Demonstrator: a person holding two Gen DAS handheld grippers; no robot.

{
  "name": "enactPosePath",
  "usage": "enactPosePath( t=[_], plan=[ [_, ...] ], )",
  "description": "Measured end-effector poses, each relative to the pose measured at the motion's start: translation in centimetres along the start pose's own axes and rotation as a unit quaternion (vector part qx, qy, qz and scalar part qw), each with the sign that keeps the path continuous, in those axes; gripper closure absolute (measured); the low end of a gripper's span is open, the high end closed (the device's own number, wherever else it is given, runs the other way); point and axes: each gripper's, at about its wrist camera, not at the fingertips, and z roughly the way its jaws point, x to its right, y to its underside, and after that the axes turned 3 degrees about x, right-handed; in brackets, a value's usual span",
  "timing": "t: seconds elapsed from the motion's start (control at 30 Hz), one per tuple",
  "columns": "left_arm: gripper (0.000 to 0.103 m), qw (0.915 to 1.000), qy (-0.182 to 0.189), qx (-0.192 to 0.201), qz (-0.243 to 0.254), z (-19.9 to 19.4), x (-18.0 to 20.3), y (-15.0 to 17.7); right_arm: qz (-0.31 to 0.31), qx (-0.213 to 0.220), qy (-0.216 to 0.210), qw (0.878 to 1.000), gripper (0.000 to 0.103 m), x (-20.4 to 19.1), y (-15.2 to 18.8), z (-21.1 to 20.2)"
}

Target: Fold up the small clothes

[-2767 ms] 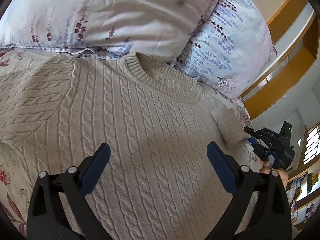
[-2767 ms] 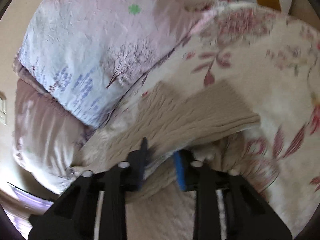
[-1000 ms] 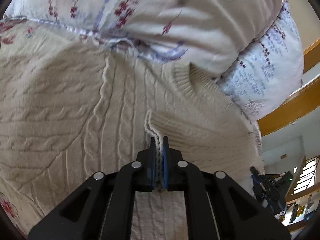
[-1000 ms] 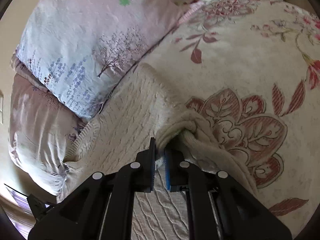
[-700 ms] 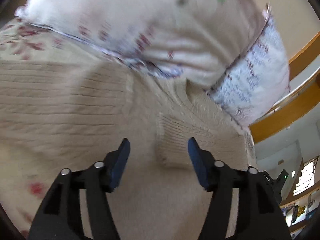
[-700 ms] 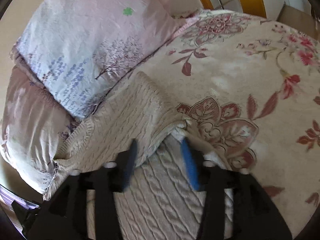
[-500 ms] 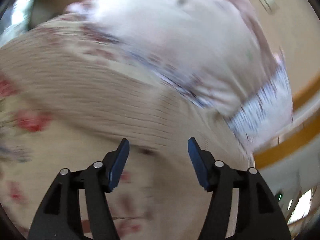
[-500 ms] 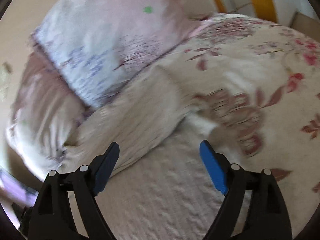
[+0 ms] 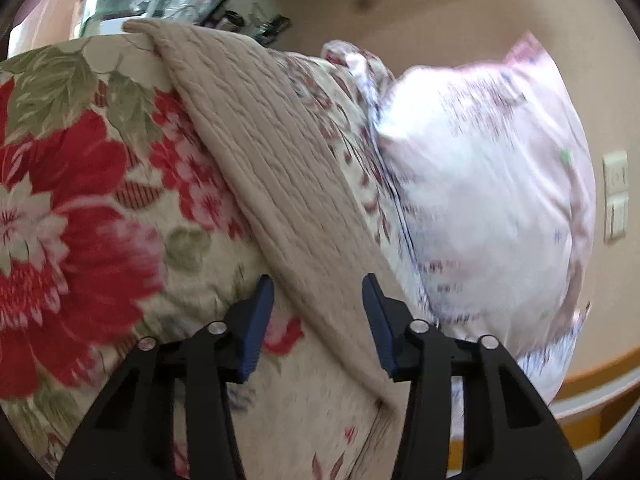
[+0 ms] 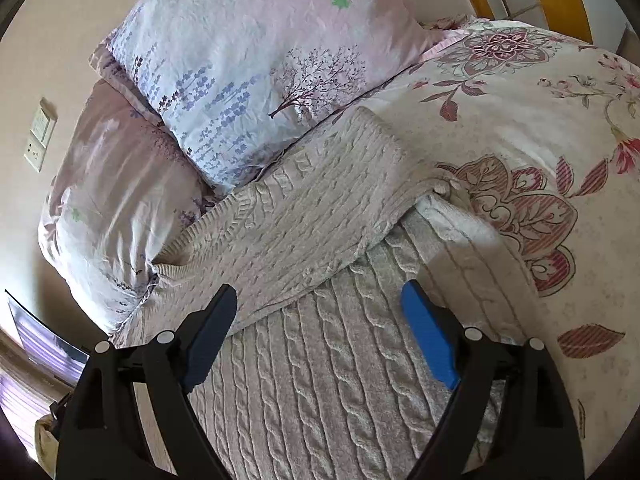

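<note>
Sweater (image 10: 320,360): right sleeve (image 10: 304,216) folded across. Right tool (image 10: 320,332) released, empty; left tool (image 9: 318,320), narrowing, empty, faces the left sleeve (image 9: 280,184) at 12 o'clock; grasp it next.

walls (image 9: 460,20): beige | bedspread (image 10: 540,112): floral | pillows (image 10: 248,60): two | light: daylight

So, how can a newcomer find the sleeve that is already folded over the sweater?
On the floral bedspread, below the two pillows, lies a cream cable-knit sweater. The folded sleeve crosses its chest diagonally; its ribs run slanted, unlike the upright cables beneath.
</note>
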Motion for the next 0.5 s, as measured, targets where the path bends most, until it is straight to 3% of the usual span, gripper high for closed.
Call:
enactPosePath(
  t=[0.23, 0.37, 0.5],
  plan=[
    [0.079, 0.9995, -0.004, 0.011, -0.031, 0.3, -1.2, -1.3, 0.002, 0.0, -0.006, 1.0, 0.016, 0.2, 0.0, 0.1],
    [0.097, 0.9995, -0.013, 0.007, -0.027, 0.7, -1.4, -1.4, 0.004, 0.0, -0.007, 1.0, 0.016, 0.2, 0.0, 0.2],
    [0.098, 0.9998, -0.006, 0.014, -0.011, 0.2, -0.9, -1.3, 0.005, 0.001, -0.009, 1.0, 0.016, 0.3, 0.1, 0.2]
  ],
)
